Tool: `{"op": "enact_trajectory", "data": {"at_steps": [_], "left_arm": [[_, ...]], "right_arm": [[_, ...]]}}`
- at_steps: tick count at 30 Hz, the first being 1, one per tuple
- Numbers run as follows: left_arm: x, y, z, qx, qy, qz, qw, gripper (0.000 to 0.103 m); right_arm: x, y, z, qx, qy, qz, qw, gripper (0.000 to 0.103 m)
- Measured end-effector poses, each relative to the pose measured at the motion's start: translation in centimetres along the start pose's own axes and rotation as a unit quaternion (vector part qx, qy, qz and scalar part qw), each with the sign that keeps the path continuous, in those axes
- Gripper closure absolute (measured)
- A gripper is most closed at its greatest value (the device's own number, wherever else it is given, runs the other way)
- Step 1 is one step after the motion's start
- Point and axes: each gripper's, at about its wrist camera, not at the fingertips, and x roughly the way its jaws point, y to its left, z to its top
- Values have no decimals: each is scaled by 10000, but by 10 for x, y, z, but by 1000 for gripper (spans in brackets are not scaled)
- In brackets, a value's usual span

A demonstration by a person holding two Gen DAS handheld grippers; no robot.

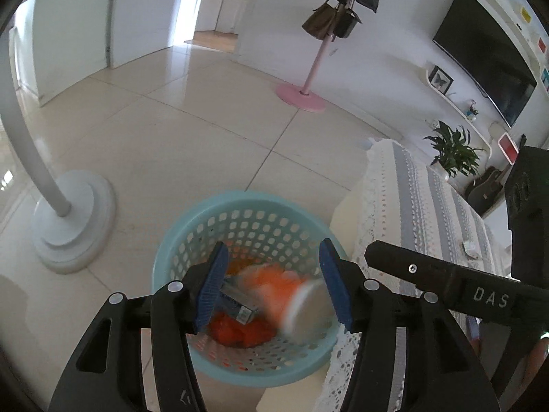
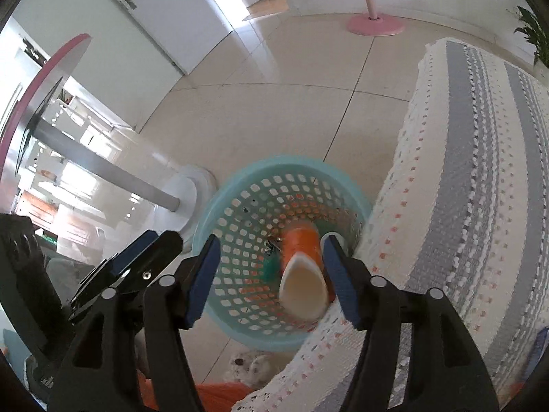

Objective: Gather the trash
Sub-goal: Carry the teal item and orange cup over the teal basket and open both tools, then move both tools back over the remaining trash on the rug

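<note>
Turquoise perforated plastic basket [image 1: 240, 226] stands on the tiled floor [image 1: 171, 130] beside a couch under a white-and-grey crocheted cover [image 1: 411, 199]. From the left wrist we see our left gripper [image 1: 271, 285] with fingers apart and gripping nothing; below them a blurred orange-and-white paper cup [image 1: 291, 298] lies among red wrappers [image 1: 240, 333] and one blue packet [image 1: 236, 305] in the basket. Only this view shows the black television [image 1: 487, 61] and potted plant [image 1: 453, 151]. From the right wrist our right gripper [image 2: 271, 281] is likewise parted, the cup [image 2: 302, 274] between its fingers; whether it touches the right one we cannot tell. We count one basket [image 2: 240, 206], one cup.
</note>
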Motion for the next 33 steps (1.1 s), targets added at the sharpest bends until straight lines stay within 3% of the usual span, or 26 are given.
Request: {"op": "enact_trajectory", "data": {"at_steps": [9, 16, 18, 20, 24, 26, 30, 33], "left_arm": [[-9, -11, -6, 148, -130, -35, 9998, 50], [-33, -76, -25, 861, -312, -565, 9942, 49], [-44, -102, -36, 1089, -296, -879, 9897, 49], [-55, -135, -54, 1255, -167, -1425, 9817, 50], [-63, -197, -90, 1629, 189, -2047, 9650, 49], [-61, -219, -105, 1745, 345, -2205, 9590, 48], [-48, -271, -133, 2061, 780, -2413, 9451, 33], [-29, -297, -145, 2120, 1035, -2332, 9434, 26]], "right_arm": [[-30, -15, -14, -128, -167, -153, 9997, 42], [-133, -38, -27, -208, -1049, -553, 9927, 42], [-173, -56, -41, -193, -1306, -768, 9883, 42], [-205, -72, -55, -216, -1516, -1131, 9817, 42], [-269, -117, -94, -52, -1799, -1758, 9678, 42], [-291, -137, -115, 89, -1917, -1950, 9619, 42], [-320, -185, -159, 487, -2013, -2297, 9510, 42], [-328, -230, -187, 1029, -1944, -2321, 9475, 42]]}}
